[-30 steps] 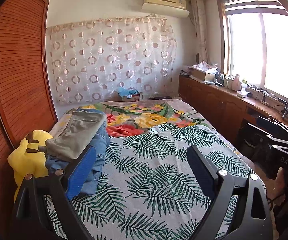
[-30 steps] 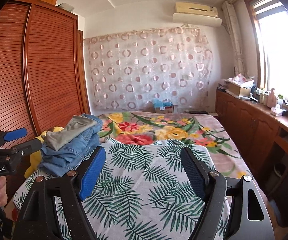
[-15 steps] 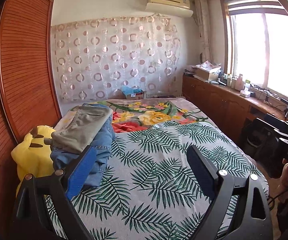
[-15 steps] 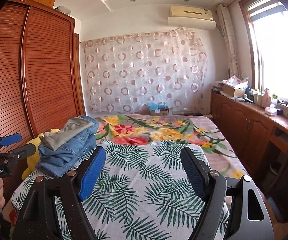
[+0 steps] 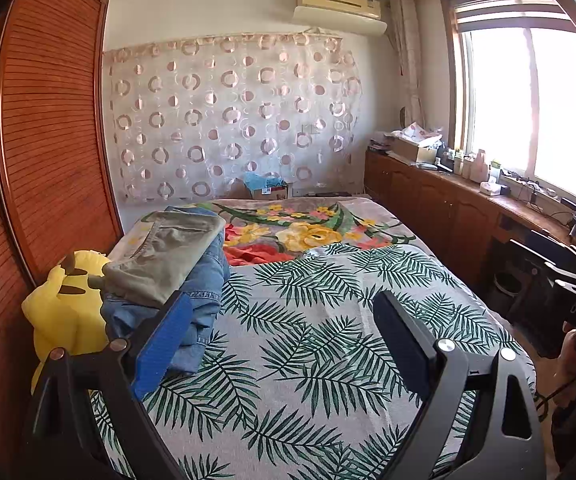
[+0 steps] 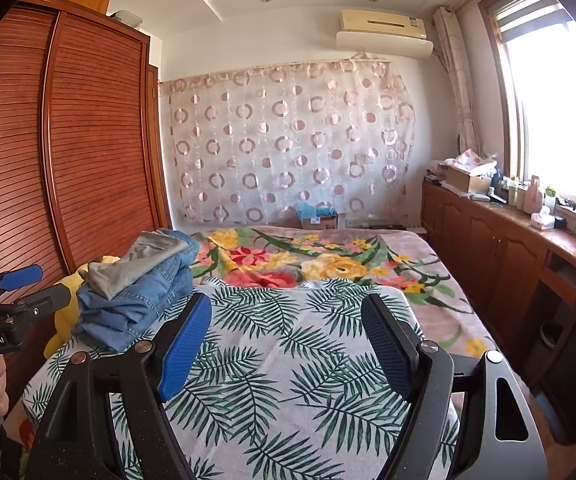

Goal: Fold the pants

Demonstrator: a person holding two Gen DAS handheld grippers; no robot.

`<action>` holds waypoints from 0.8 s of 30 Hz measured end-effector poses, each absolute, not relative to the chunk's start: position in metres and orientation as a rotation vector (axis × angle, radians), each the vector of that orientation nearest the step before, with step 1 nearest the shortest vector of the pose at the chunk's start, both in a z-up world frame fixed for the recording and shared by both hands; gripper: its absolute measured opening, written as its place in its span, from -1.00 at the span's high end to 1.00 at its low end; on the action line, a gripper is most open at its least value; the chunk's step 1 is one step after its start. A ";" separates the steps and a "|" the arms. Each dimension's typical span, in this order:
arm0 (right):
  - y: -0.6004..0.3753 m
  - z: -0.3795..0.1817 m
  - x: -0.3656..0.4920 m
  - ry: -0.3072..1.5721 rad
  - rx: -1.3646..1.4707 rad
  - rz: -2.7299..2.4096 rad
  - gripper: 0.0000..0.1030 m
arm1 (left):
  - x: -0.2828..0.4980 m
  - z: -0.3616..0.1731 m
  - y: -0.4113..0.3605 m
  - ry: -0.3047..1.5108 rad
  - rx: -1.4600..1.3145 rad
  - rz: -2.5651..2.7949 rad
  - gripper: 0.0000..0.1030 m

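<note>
A bed [image 5: 328, 360] with a palm-leaf cover fills the room, and a flowered blanket [image 5: 308, 232] lies at its far end. A yellow plush toy [image 5: 68, 312] sits at the left edge of the bed, beside the brown slatted wardrobe [image 6: 88, 152]. A curtain with circles [image 6: 288, 144] hangs on the far wall, under an air conditioner [image 5: 338, 4]. A cardboard box [image 6: 318, 220] stands below the curtain. Bottles and a box stand on the wooden cabinets [image 6: 488, 240] under the window [image 5: 536, 112].
</note>
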State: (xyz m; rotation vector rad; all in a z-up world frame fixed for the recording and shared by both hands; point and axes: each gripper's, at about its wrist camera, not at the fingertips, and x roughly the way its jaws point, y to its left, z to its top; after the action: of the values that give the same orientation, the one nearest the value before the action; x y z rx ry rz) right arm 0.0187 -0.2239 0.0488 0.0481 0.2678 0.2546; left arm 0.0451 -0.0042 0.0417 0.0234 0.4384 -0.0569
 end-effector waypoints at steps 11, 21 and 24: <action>-0.226 0.047 0.018 0.266 0.048 0.257 -0.53 | 0.045 0.041 -0.003 0.437 0.023 -0.056 -0.79; -0.225 0.046 0.017 0.264 0.048 0.260 -0.53 | 0.045 0.043 -0.004 0.436 0.022 -0.050 -0.79; -0.226 0.046 0.017 0.261 0.049 0.265 -0.53 | 0.045 0.043 -0.003 0.436 0.021 -0.049 -0.80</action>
State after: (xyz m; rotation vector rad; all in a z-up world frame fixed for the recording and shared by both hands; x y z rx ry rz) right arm 0.0166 -0.2261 0.0456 0.0491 0.2611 0.2646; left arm 0.0448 -0.0030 0.0432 0.0214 0.4358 -0.0488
